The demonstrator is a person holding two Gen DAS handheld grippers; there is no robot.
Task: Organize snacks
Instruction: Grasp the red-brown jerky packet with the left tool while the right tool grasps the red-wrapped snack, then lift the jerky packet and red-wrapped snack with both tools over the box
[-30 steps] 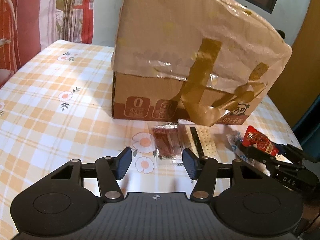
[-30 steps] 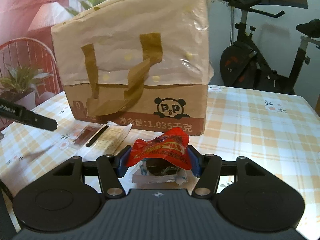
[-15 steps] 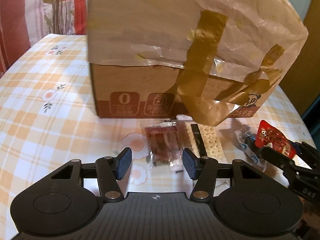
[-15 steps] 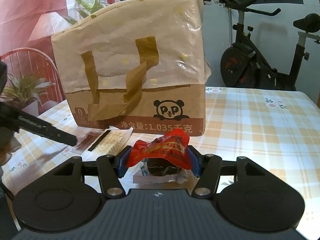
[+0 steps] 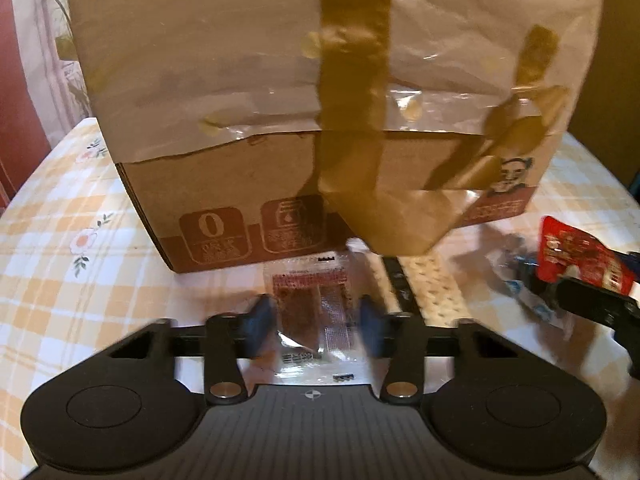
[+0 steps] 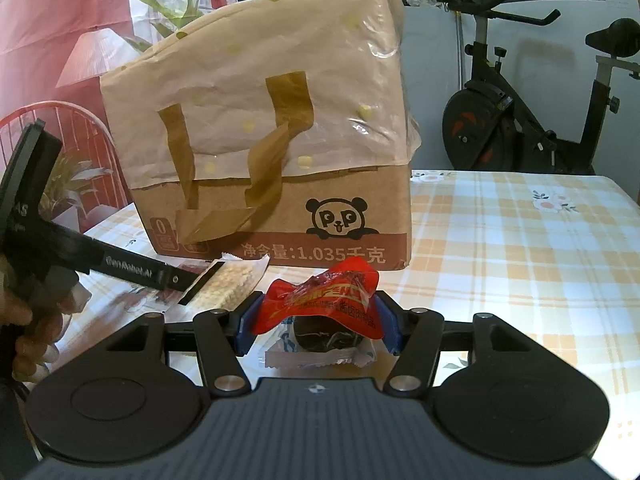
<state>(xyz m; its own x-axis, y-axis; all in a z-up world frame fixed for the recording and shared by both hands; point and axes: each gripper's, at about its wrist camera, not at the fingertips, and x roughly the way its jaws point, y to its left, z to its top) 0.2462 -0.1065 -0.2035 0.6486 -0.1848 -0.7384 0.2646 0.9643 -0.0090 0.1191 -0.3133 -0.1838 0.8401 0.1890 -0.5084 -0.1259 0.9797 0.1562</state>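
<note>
A bag-draped cardboard box [image 6: 280, 184] looms behind the right gripper [image 6: 318, 330] clamping a red snack [image 6: 324, 302], while the left gripper [image 5: 316, 326] spreads around a clear packet [image 5: 316, 312] on the checked tablecloth [image 6: 520, 248].

Black tool [image 6: 316, 330], blue pads [image 6: 245, 328], silver screws

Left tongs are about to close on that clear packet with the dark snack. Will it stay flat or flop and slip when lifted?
The clear snack packet looks thin and film-wrapped, so probably light and floppy. Its glossy wrapper may slip between the open left tongs. It lies flat on the tablecloth, so an edge pinch may be needed.
</note>
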